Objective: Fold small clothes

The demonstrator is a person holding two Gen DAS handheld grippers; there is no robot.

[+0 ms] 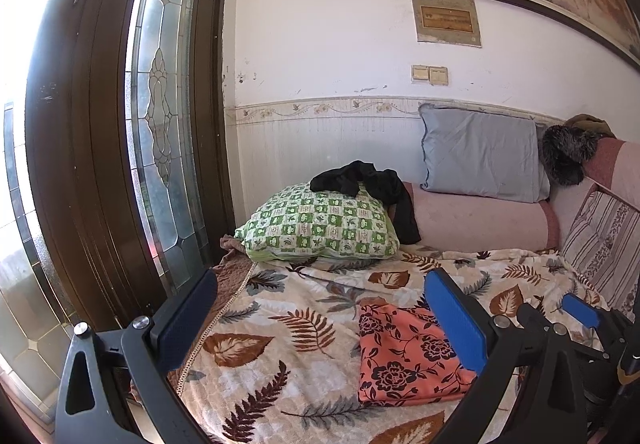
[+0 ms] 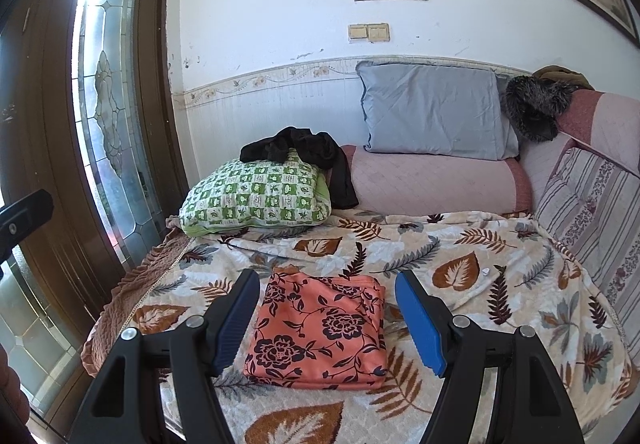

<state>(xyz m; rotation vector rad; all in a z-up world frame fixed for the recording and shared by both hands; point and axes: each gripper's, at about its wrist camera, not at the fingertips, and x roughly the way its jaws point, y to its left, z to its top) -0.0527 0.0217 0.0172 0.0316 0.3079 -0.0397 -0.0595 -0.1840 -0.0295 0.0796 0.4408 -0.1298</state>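
Leaf-print blanket [image 2: 460, 244] bears folded floral garment [image 2: 320, 328], edge-hidden leftward; both grippers [image 1: 320, 324] [image 2: 328, 320] gape empty.

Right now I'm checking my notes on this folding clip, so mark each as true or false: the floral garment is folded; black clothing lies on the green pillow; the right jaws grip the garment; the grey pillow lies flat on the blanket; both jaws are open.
1. The orange floral garment lies folded on the leaf-print blanket. True.
2. A black piece of clothing is draped over the green checked pillow. True.
3. The right gripper grips the garment. False: its jaws stand open on either side of it, above it.
4. The grey pillow lies flat on the blanket. False: it leans against the wall, on a pink bolster.
5. The left gripper is also open. True.
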